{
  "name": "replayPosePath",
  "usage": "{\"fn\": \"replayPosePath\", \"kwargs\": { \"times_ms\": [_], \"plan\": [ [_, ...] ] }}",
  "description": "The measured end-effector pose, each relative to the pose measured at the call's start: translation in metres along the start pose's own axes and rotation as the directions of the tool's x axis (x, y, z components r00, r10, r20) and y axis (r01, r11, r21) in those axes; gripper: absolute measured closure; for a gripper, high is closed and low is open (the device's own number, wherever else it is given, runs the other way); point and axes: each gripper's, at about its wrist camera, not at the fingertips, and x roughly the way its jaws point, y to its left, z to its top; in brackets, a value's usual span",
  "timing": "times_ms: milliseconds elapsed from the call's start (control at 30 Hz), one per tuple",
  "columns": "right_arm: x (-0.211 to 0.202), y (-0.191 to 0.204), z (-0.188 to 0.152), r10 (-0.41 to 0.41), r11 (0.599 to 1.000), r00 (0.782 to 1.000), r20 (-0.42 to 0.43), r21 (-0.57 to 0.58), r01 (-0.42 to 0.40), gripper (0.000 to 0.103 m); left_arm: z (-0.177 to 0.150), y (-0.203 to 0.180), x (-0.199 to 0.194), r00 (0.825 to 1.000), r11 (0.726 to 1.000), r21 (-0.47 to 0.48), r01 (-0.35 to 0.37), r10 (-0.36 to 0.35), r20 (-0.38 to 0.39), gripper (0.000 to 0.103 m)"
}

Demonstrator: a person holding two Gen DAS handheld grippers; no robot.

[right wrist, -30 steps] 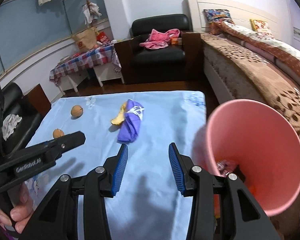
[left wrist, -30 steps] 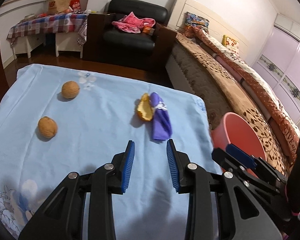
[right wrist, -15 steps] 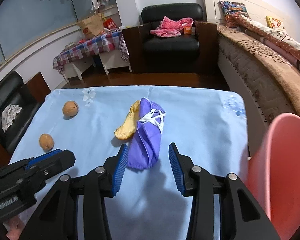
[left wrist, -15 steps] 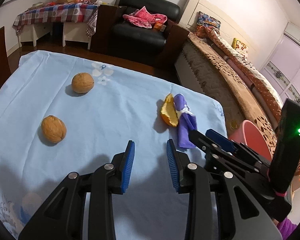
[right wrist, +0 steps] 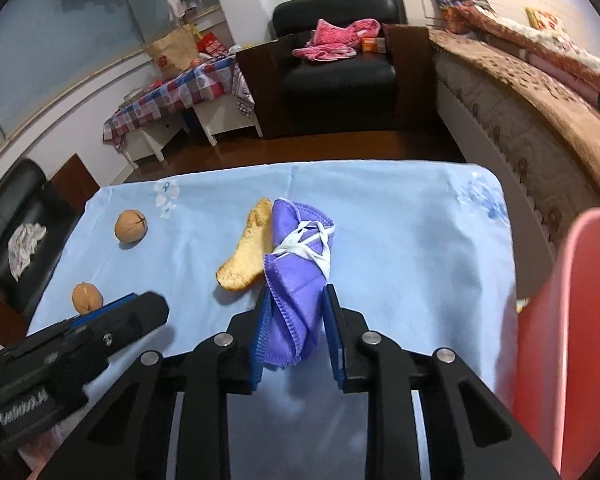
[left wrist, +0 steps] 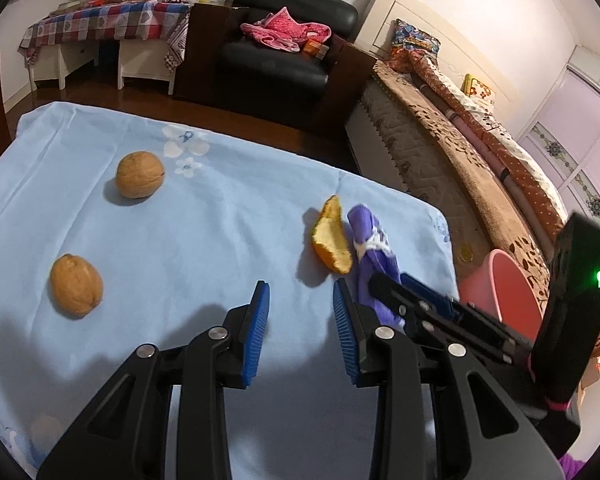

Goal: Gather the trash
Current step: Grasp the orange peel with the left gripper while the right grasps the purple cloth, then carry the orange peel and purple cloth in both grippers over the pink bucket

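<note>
A folded purple face mask point(right wrist: 298, 276) with white straps lies on the blue tablecloth point(right wrist: 400, 240); it also shows in the left wrist view point(left wrist: 374, 252). An orange peel point(right wrist: 248, 258) lies against its left side and shows in the left wrist view point(left wrist: 332, 240). My right gripper point(right wrist: 294, 320) is open, its jaws standing either side of the mask's near end. My left gripper point(left wrist: 300, 320) is open and empty above bare cloth, left of the right gripper point(left wrist: 416, 300). Two walnuts point(left wrist: 140, 174) point(left wrist: 76, 290) lie on the left.
A pink bin point(right wrist: 572, 340) stands off the table's right edge, also in the left wrist view point(left wrist: 500, 292). Beyond the table are a black armchair point(right wrist: 336, 56), a bed point(right wrist: 540, 92) and a checked side table point(right wrist: 180, 92).
My right gripper has swung away from the pink bin and moved forward until its open jaws straddle the mask. My left gripper has shifted slightly left and forward.
</note>
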Motion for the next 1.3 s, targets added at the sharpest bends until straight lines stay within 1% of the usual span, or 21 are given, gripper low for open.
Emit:
{"fn": "replayPosePath", "kwargs": {
  "times_ms": [200,333,433,567,633,667,733,767,800,1033,1133,1300],
  "plan": [
    [-0.02,-0.012,-0.013,-0.006,0.998,1.0,0.009,0.058,0.005,0.079,0.007,-0.01,0.011,1.0,1.0,-0.015,0.003,-0.003,-0.018,0.07],
    [-0.027,-0.015,-0.025,-0.028,0.998,1.0,-0.002,0.058,0.028,0.079,0.013,-0.018,0.024,1.0,1.0,-0.024,0.0,0.0,-0.029,0.07],
    [-0.029,-0.017,-0.03,-0.027,0.997,1.0,0.005,0.068,0.027,0.079,0.016,-0.021,0.035,0.999,0.999,-0.037,-0.002,0.0,-0.045,0.07],
    [-0.026,-0.021,-0.03,-0.009,0.996,1.0,-0.004,0.089,0.009,0.078,0.02,-0.023,0.049,0.997,0.998,-0.051,-0.033,0.029,-0.071,0.07],
    [-0.025,-0.022,-0.03,-0.005,0.996,1.0,-0.009,0.092,0.005,0.078,0.019,-0.021,0.053,0.996,0.996,-0.061,-0.063,0.058,-0.074,0.071],
    [-0.025,-0.022,-0.03,-0.002,0.996,1.0,-0.011,0.092,0.003,0.078,0.019,-0.022,0.053,0.996,0.996,-0.065,-0.068,0.064,-0.068,0.079],
    [-0.023,-0.024,-0.029,0.006,0.995,1.0,-0.016,0.098,-0.005,0.078,0.02,-0.021,0.056,0.995,0.994,-0.074,-0.078,0.072,-0.072,0.087],
    [-0.023,-0.026,-0.029,0.011,0.995,1.0,-0.017,0.102,-0.01,0.078,0.02,-0.019,0.056,0.994,0.993,-0.078,-0.084,0.078,-0.07,0.096],
    [-0.023,-0.028,-0.028,0.013,0.995,1.0,-0.017,0.103,-0.011,0.078,0.02,-0.018,0.057,0.994,0.993,-0.081,-0.089,0.083,-0.072,0.097],
    [-0.023,-0.029,-0.028,0.02,0.994,1.0,-0.017,0.109,-0.018,0.078,0.011,-0.013,0.041,0.995,0.994,-0.066,-0.09,0.086,-0.058,0.098],
    [-0.023,-0.03,-0.027,0.024,0.993,1.0,-0.017,0.112,-0.022,0.078,0.005,-0.012,0.029,0.995,0.994,-0.058,-0.094,0.092,-0.048,0.098],
    [-0.023,-0.032,-0.027,0.024,0.994,1.0,-0.018,0.111,-0.022,0.078,-0.01,-0.009,0.004,0.993,0.992,-0.024,-0.12,0.12,-0.021,0.098]
  ]
}}
